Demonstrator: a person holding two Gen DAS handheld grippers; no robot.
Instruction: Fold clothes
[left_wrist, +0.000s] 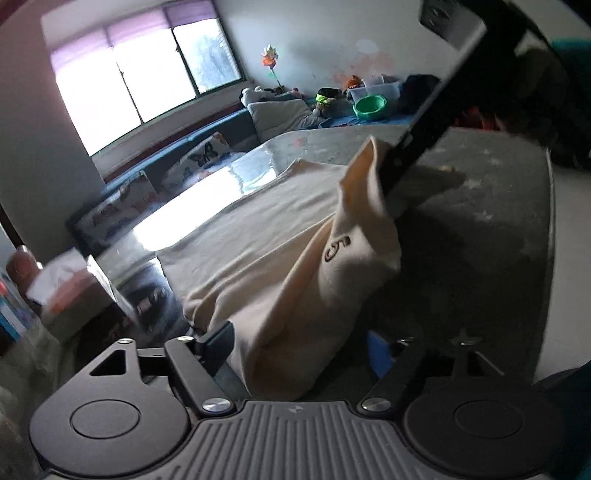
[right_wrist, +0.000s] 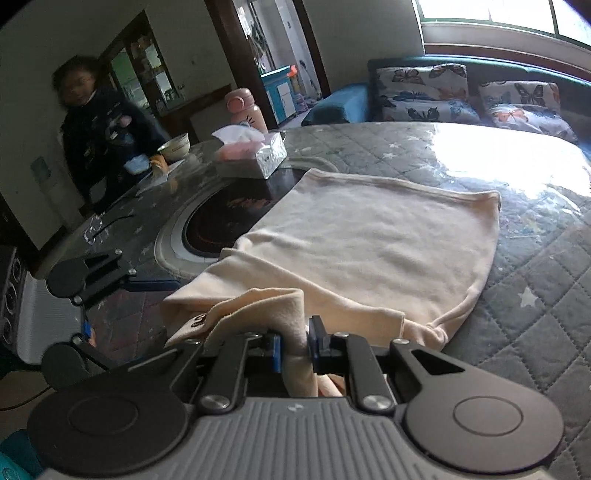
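1. My right gripper (right_wrist: 295, 345) is clamped on a bunched edge of a cream garment (right_wrist: 373, 236), lifting that part off the table so it can be carried over the rest.
2. My left gripper (left_wrist: 301, 350) has its jaws spread wide; the cloth passes between them, but they do not pinch it.
3. The lifted part, marked with a small dark "5", rises in a peak; the rest lies flat on the grey quilted table cover (right_wrist: 535, 295), where a fold can be laid.
4. Beyond, a tissue box (right_wrist: 255, 155) sits clear of the cloth, beside a round inset cooktop (right_wrist: 207, 229).
5. A person (right_wrist: 99, 125) stands at the far side.
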